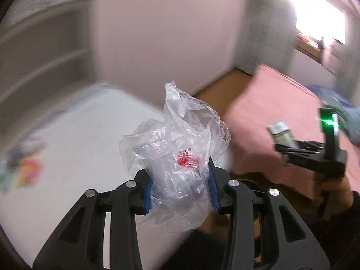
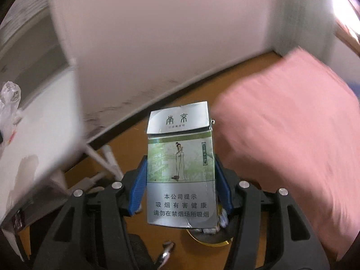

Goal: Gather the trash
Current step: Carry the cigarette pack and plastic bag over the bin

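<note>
L gripper point(image 1: 180, 191): 1 plastic bag point(image 1: 177, 153); R gripper point(image 2: 180, 191): 1 cig pack point(image 2: 180, 171).

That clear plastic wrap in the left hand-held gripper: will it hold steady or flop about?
The clear plastic wrap looks thin and crumpled, so it is probably very light and floppy. Its loose top stands unsupported above the left hand-held gripper, so it may sway. The slick film could slip if the squeeze eases.

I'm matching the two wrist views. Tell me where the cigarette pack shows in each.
Left wrist: cigarette pack at right, small, in the right claw.
Right wrist: cigarette pack at centre, upright between the blue pads.
Shared landmark: pink bed cover.
</note>
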Available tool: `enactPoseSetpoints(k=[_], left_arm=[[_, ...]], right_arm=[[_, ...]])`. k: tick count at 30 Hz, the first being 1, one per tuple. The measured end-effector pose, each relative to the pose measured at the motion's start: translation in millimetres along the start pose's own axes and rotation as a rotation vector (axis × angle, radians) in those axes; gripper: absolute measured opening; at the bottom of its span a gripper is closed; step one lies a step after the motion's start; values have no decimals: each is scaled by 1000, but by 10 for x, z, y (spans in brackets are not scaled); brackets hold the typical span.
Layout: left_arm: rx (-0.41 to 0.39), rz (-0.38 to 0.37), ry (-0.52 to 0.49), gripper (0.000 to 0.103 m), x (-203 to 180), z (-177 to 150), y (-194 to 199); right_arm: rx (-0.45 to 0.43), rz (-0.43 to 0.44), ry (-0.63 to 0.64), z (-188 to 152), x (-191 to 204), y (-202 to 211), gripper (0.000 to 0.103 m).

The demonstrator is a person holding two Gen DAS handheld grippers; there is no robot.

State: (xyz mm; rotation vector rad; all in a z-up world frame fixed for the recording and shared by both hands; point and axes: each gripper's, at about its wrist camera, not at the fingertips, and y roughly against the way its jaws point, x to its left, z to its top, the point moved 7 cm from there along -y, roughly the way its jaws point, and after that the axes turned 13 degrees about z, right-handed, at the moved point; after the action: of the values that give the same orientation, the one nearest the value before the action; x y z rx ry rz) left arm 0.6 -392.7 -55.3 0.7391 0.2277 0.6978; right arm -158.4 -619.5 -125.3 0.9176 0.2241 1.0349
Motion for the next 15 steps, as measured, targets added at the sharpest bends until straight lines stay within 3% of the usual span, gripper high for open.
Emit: enactPoseSetpoints(k=[3, 7, 9, 13, 15], left_arm=[[40, -114, -39, 38, -646, -75, -308], [96, -185, -104, 38, -1400, -310, -820], [175, -227, -122, 38, -1737, -540, -1128], [251, -259, -143, 38, -2125, -835, -1578], [280, -262, -157, 38, -2265, -977, -1781]], right_arm=[[42, -43, -122, -210, -525, -69, 54], [99, -75, -245, -473, -991, -193, 54], [119, -73, -295, -566, -1182, -245, 54], [193, -112, -349, -764, -1413, -415, 54], [207, -84, -386, -809, -1437, -457, 54]])
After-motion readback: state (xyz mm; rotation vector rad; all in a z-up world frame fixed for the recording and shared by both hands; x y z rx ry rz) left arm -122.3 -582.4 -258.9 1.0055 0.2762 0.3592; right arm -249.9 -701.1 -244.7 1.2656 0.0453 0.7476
